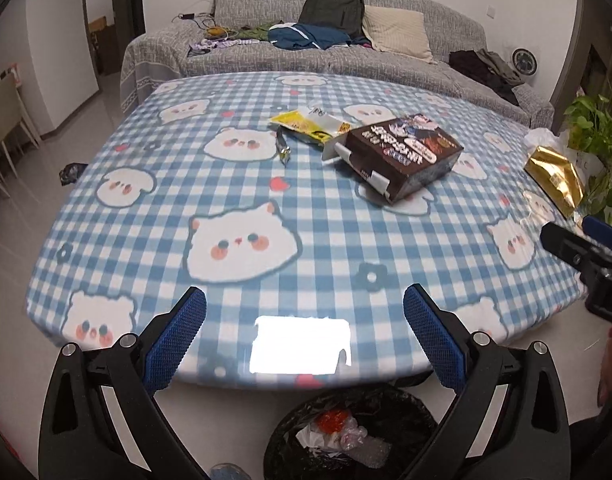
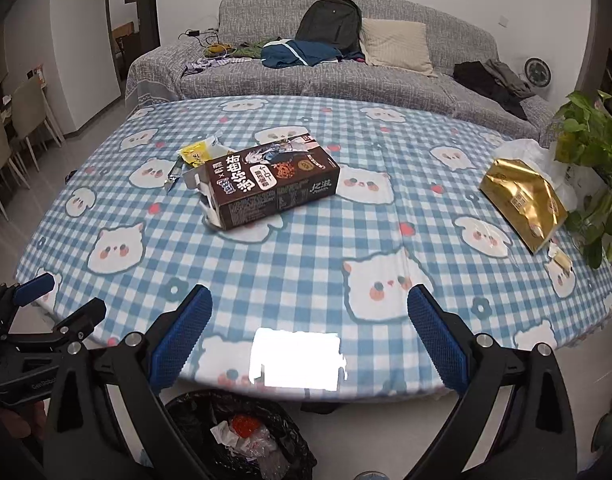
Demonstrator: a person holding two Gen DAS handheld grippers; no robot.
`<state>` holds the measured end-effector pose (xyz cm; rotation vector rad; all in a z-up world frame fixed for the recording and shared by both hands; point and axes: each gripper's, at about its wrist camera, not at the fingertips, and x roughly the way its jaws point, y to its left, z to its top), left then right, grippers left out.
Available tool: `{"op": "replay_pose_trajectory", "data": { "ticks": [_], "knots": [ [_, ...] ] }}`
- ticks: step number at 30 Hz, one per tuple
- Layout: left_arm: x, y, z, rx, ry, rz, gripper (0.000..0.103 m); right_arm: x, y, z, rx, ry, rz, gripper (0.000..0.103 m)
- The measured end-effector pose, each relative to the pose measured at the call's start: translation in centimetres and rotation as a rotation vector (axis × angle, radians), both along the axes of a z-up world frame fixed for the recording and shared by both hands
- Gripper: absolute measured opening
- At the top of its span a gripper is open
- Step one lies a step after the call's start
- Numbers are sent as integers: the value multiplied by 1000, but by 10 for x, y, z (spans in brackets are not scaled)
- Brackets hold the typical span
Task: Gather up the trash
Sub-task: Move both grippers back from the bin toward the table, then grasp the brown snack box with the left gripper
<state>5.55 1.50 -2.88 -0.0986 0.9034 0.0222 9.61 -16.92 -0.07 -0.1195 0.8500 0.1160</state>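
Both tools hover at the near edge of the tabletop, which is covered in a blue-and-white checked cloth printed with cat faces. The left tool has its blue-padded fingers spread wide with nothing between them, and the right tool is spread just as wide and equally empty.

Ahead of the left tool and a little to its right lies a dark brown snack box, on its side, printed with cartoon figures and white lettering, one end torn open with its grey flaps sticking out. From the right tool the same box sits ahead and to the left. Just beyond the box is a crumpled yellow and clear wrapper, and beside that a small dark strip of packaging.

Far out to the right of both tools a shiny gold foil bag rests near the tabletop's edge, with a white plastic bag behind it.

Directly beneath the tools, on the floor, stands a bin lined with black plastic, holding crumpled white, clear and orange scraps.
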Motion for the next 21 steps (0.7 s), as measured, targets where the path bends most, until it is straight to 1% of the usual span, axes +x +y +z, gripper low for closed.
{"op": "replay_pose_trajectory", "data": {
  "ticks": [4, 8, 10, 14, 18, 21],
  "knots": [
    [25, 2, 3, -19, 9, -14, 97, 28, -5, 0, -26, 5, -11, 94],
    [55, -3, 9, -25, 11, -66, 97, 63, -24, 1, -8, 21, -49, 94],
    [75, -11, 12, -16, 17, -115, 97, 83, -36, -1, 4, 39, -70, 94],
    [117, -35, 17, 35, 39, -233, 97, 116, -59, -5, 38, 64, -108, 94],
    [158, -70, 18, 76, 70, -343, 97, 134, -77, -13, 76, 82, -139, 94],
    [185, -98, 11, 118, 97, -423, 97, 142, -82, -20, 48, 93, -122, 94]
  ]
}}
